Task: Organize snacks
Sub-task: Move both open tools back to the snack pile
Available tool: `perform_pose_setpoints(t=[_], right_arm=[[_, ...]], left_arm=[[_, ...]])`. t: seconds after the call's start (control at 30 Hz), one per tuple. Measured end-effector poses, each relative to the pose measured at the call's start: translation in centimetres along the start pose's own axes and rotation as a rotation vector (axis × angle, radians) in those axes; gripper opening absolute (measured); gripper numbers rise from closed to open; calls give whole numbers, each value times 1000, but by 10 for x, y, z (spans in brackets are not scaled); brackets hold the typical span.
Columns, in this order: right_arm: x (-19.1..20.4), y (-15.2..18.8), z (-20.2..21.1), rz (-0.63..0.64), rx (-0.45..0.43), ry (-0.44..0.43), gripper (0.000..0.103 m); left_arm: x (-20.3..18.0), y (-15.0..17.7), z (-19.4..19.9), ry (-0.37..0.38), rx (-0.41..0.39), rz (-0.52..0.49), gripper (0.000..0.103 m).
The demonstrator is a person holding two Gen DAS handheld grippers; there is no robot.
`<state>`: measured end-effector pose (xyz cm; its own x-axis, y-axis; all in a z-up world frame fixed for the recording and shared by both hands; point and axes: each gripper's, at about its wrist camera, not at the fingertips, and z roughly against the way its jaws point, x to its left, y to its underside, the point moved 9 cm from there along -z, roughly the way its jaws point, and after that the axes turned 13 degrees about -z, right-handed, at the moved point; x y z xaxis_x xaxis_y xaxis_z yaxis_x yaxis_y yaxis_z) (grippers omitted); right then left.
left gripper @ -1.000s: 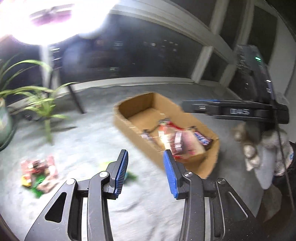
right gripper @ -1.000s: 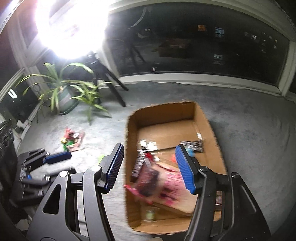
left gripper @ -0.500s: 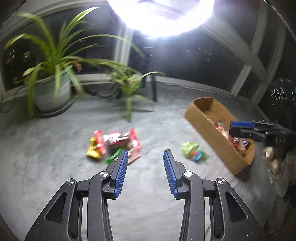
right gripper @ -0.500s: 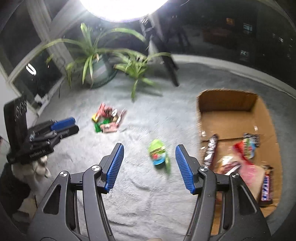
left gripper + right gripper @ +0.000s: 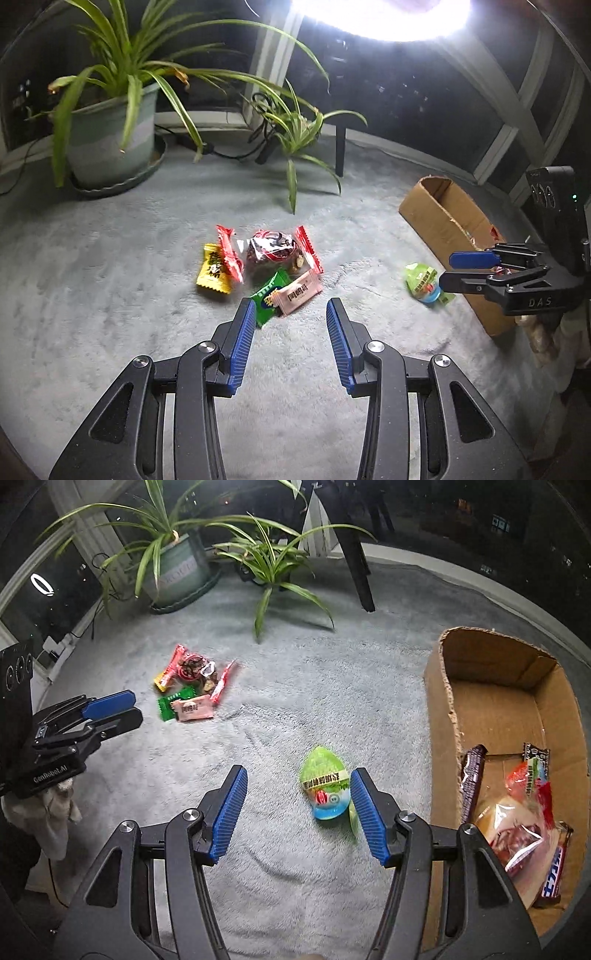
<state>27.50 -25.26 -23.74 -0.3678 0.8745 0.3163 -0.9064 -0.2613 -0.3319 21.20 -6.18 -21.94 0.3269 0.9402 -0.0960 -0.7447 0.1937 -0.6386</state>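
Left hand-held gripper [image 5: 291,334]: jaws apart, nothing clamped, hung over grey carpet [image 5: 110,295] just short of a snack pile [image 5: 264,269] w/ yellow, red, green and pink wrappers. Right hand-held gripper [image 5: 298,812]: jaws apart, a green-and-blue pouch [image 5: 325,786] seen beside its right finger, on the carpet. Cardboard box [image 5: 439,701] at right: contents (dark bars, clear bag) shown only in right view. Potted plant [image 5: 107,140] far left.

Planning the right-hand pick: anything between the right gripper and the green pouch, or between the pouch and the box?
Nothing visible. The green pouch lies alone on the carpet just ahead of the open right gripper; only bare carpet separates it from the cardboard box.
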Motion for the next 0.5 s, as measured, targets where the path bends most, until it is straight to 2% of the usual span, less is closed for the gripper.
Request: perform_pose_setpoints(t=[0.1, 0.33, 0.5], right_arm=[[-2, -2, -8, 9, 5, 33, 61], [1, -2, -21, 29, 33, 49, 61], [6, -2, -23, 5, 56, -9, 61]], left_arm=[[-4, -2, -13, -9, 10, -32, 38], [-1, -9, -34, -10, 26, -52, 38], [-6, -8, -49, 58, 62, -65, 38]])
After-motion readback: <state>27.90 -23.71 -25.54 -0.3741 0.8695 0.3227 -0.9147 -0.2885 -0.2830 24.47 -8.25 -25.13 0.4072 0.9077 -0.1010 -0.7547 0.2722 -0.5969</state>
